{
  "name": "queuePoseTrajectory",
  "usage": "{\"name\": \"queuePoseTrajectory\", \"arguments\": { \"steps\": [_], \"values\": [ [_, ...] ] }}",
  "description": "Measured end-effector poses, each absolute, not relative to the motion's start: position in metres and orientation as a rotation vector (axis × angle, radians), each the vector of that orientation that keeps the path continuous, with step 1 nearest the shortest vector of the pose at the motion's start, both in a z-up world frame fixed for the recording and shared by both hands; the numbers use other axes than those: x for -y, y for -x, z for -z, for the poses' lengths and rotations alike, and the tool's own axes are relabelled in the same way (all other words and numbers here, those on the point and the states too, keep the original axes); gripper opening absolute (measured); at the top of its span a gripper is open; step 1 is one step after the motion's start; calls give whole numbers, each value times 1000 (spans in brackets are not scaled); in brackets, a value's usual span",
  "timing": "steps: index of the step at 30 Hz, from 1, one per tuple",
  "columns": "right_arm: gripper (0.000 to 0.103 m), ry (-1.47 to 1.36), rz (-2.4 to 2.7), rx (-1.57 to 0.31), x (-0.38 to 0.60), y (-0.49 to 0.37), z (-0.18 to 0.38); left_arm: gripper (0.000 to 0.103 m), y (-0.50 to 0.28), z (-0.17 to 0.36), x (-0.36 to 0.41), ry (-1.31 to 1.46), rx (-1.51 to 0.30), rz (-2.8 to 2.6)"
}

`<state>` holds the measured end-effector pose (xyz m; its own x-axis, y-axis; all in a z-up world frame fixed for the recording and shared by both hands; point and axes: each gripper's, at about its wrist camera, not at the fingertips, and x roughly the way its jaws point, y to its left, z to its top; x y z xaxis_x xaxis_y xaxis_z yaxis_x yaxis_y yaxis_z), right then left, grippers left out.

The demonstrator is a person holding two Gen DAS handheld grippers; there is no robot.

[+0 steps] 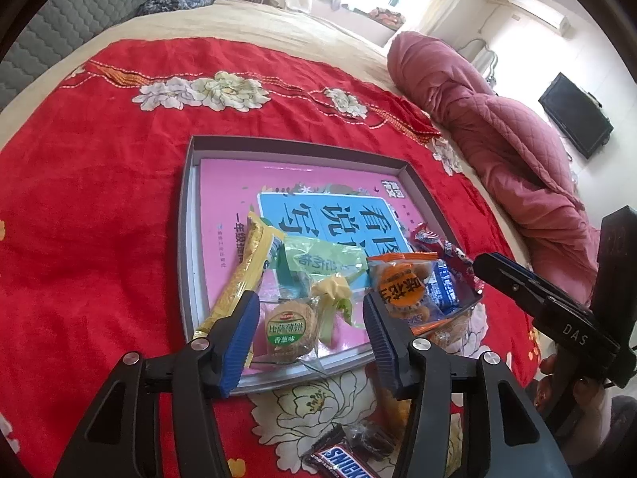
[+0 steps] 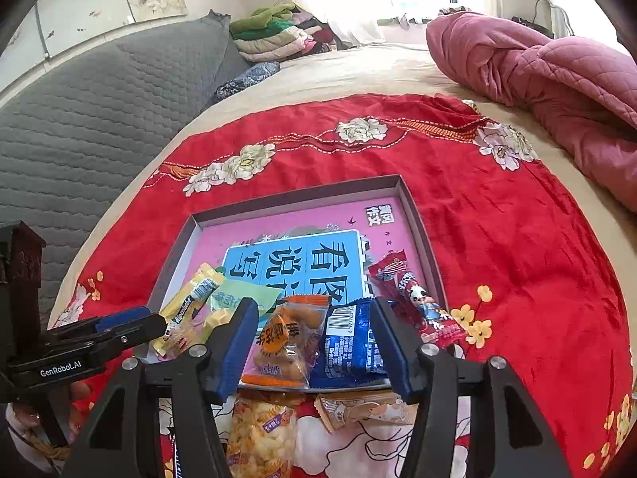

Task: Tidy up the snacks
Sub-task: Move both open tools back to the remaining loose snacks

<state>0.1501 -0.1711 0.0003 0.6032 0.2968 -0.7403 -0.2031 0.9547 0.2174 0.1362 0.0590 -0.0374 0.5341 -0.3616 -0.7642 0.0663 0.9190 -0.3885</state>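
Both grippers, left gripper [image 1: 310,330] and right gripper [image 2: 314,342], hang released and empty; Snickers bar [image 1: 342,458] lies just nearer than the left, outside the tray [image 1: 187,239].

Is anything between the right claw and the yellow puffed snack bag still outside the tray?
Nothing visible. The yellow puffed snack bag lies uncovered on the red blanket, just outside the tray, below the open right claw.

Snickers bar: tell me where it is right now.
The Snickers bar shows only in the left wrist view, at the bottom edge, lying on the red blanket outside the grey box, near its front rim, beside a dark wrapped snack.
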Motion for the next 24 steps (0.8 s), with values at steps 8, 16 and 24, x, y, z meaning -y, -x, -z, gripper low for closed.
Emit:
{"name": "queuePoseTrajectory", "arguments": {
  "steps": [8,16,24],
  "values": [
    [58,-117,-283,-864,176,-145,-9,60,-131,28,-63,339,-956,254],
    [59,-114,-280,-854,180,-136,-17,61,-125,22,-65,324,-961,228],
    [63,-92,-298,-867,178,-122,-17,61,-118,22,-63,314,-1016,207]
  ]
}}
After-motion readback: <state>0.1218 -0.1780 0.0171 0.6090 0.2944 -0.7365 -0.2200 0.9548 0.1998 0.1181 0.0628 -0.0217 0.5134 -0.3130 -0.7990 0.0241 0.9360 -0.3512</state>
